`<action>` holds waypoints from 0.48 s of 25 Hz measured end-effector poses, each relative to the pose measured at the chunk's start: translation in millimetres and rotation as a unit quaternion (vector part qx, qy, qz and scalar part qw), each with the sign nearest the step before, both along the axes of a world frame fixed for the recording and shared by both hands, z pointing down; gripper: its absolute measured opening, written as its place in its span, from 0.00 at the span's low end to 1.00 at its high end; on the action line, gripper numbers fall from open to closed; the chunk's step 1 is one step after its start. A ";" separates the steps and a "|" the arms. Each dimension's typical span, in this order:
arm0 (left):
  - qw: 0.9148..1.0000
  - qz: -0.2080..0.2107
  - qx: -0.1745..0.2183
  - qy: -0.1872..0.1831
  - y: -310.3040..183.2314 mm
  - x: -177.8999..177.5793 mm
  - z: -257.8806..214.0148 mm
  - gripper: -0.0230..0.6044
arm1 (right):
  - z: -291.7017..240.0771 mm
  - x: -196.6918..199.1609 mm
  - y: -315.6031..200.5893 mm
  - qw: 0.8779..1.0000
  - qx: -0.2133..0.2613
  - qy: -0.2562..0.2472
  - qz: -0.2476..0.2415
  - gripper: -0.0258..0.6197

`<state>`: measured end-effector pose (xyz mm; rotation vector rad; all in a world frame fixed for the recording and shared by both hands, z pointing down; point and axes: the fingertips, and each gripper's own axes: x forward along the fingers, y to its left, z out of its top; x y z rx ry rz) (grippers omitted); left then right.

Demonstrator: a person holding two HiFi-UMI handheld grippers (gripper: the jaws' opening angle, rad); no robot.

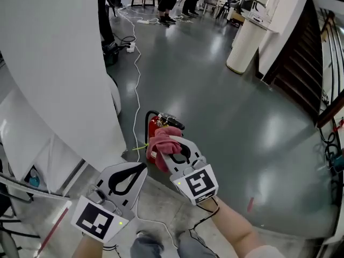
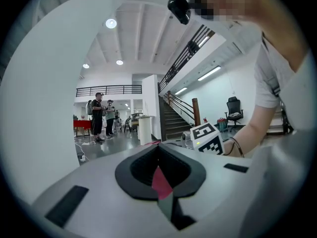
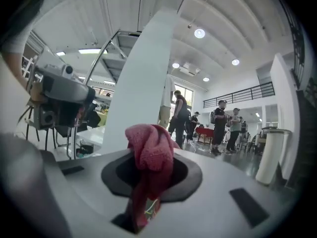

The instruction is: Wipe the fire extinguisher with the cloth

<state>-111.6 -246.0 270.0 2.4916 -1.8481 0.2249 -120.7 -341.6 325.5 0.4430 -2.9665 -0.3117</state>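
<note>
- The right gripper (image 1: 180,150) has its jaws pressed onto the pink cloth (image 1: 163,143). In the right gripper view the cloth (image 3: 151,150) bunches up out of the jaw gap and hangs down through it, so the hold looks firm.
- The left gripper (image 1: 134,173) has its jaws together with nothing in them. In the left gripper view only a sliver of red or pink shows through the slit, from something beyond the jaws. It hangs just left of the right gripper and further back, towards the person.
- The extinguisher (image 1: 155,125) stands on the floor directly ahead of and below the right gripper's jaws, with its black head (image 1: 171,122) just past the cloth.
- From the head view the cloth overlaps the red body. I cannot tell whether it touches the extinguisher or hangs just over it.
- Done, as I judge it: the cloth is picked up and brought to the extinguisher.
- Left: the wiping itself, or most of it. No view shows a clean or dirty patch, so how much has been wiped cannot be read.
- The left gripper plays no part for now. It could steady the extinguisher, which stands free and may tip or slide under a push.
- A white cable (image 1: 137,74) runs along the floor to the left gripper's far side, close by the extinguisher.
</note>
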 end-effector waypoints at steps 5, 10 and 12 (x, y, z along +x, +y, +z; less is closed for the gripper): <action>0.999 0.021 0.027 0.001 6.6 11.7 -87.8 0.05 | -110.4 28.4 37.9 0.999 -0.016 -0.036 -0.003 0.16; 0.998 0.045 0.053 0.000 26.1 23.1 -141.8 0.05 | -183.2 56.6 81.5 0.998 -0.025 -0.066 0.007 0.16; 0.997 0.055 0.056 -0.005 36.2 30.4 -154.0 0.05 | -201.7 68.2 100.4 0.996 -0.029 -0.079 0.008 0.16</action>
